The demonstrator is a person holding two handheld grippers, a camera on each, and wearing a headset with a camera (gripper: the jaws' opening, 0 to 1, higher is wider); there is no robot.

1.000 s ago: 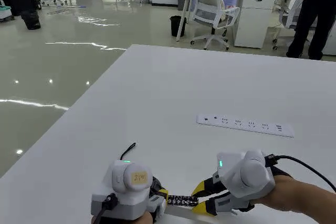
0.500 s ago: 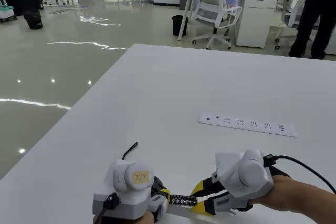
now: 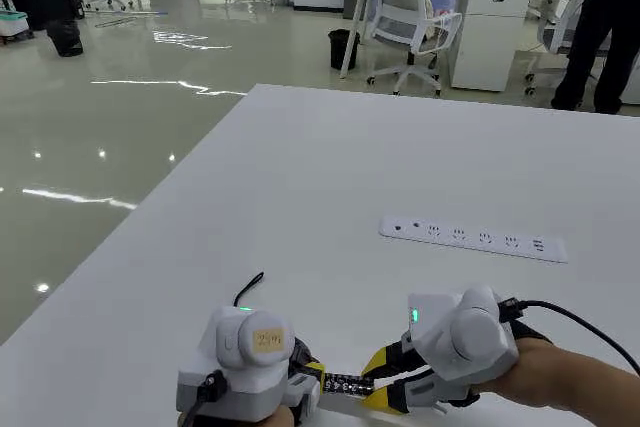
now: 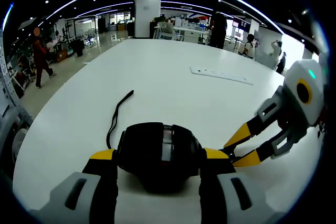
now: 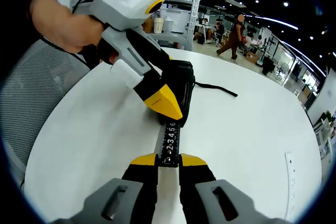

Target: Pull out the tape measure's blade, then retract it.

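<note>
- Left gripper (image 4: 159, 156): its yellow-tipped fingers (image 4: 103, 155) clamp both sides of the black rounded tape measure (image 4: 157, 142), at the near edge of the white desk (image 3: 330, 167).
- Right gripper (image 5: 169, 160): its fingers (image 5: 144, 160) pinch the narrow numbered blade (image 5: 169, 139). A short length is out between the two grippers.

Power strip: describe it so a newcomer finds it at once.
Start at the white table. Toward its right side, beyond the tape measure, lies the power strip: a long, flat white bar with a row of sockets, unlike the black, compact tape measure.
</note>
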